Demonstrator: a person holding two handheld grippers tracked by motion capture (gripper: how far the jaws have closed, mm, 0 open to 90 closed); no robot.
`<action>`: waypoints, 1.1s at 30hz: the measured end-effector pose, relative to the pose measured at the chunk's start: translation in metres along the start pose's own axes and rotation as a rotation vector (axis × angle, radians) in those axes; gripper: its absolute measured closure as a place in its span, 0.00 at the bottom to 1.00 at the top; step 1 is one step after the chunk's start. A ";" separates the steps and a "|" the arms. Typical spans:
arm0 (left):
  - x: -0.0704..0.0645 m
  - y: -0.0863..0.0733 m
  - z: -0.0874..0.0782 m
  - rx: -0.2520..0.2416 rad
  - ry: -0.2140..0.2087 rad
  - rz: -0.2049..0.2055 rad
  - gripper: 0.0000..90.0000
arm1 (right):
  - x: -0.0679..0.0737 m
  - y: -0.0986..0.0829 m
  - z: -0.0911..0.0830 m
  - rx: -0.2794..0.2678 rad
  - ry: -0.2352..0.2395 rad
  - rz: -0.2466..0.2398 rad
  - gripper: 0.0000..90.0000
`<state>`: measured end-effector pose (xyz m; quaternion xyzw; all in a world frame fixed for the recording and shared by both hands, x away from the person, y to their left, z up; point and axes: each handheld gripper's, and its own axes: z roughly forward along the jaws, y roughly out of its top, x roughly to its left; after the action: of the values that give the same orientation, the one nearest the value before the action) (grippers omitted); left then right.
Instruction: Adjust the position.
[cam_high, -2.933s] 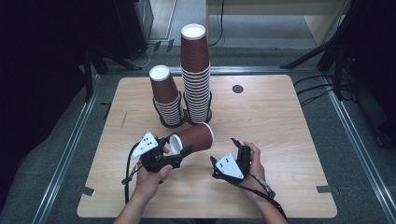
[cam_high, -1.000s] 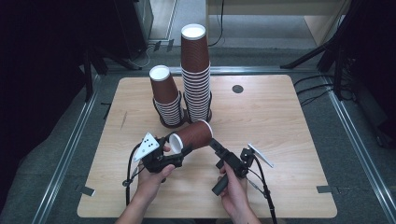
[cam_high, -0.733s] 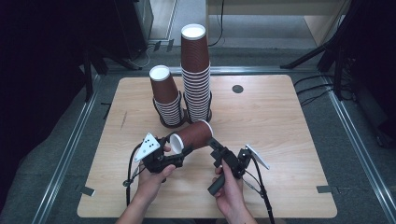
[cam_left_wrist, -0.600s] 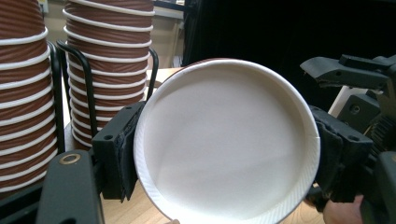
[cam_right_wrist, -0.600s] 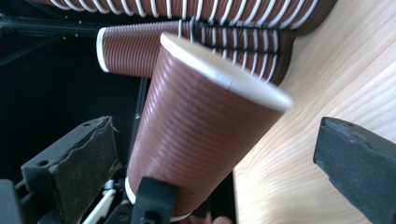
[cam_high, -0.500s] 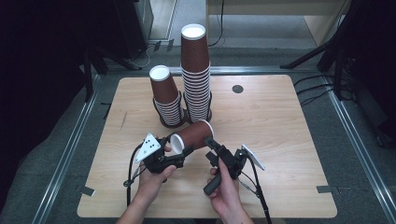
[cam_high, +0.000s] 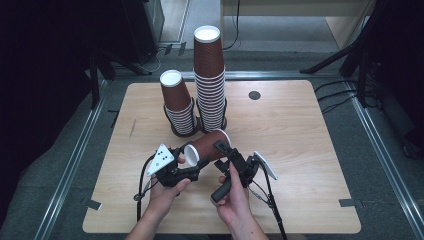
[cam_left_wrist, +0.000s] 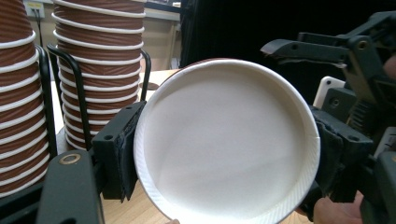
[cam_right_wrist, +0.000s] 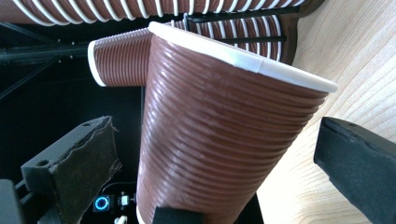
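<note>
Brown ribbed cup (cam_high: 207, 146) sideways, mouth toward tall stack (cam_high: 210, 80)

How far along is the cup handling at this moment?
Done: two stacks, short and tall, stand in racks. In hand: the left hand-held gripper clamps a sideways cup; the right hand-held gripper straddles it, jaws open. Left: handover or placing.

Cup (cam_right_wrist: 219, 135) base cut off by bottom edge in right gripper view. Left tongs (cam_high: 192, 167) tips hidden under cup (cam_high: 207, 146) in high view; both stacks (cam_left_wrist: 28, 93) cropped beside cup.
</note>
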<state>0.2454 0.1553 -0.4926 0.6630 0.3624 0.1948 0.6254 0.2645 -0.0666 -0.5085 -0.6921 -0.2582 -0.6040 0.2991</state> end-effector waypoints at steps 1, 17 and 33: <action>0.000 0.000 0.000 0.001 -0.001 0.002 0.25 | 0.000 0.000 0.001 0.002 -0.002 0.005 0.00; -0.005 0.000 0.002 0.004 -0.014 0.019 0.25 | -0.002 0.004 0.016 -0.026 0.004 0.041 0.00; -0.006 -0.002 0.002 0.008 -0.012 0.041 0.25 | -0.007 0.007 0.022 -0.051 0.009 0.025 0.06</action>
<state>0.2425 0.1491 -0.4934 0.6740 0.3459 0.2023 0.6207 0.2838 -0.0554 -0.5185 -0.6998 -0.2328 -0.6098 0.2902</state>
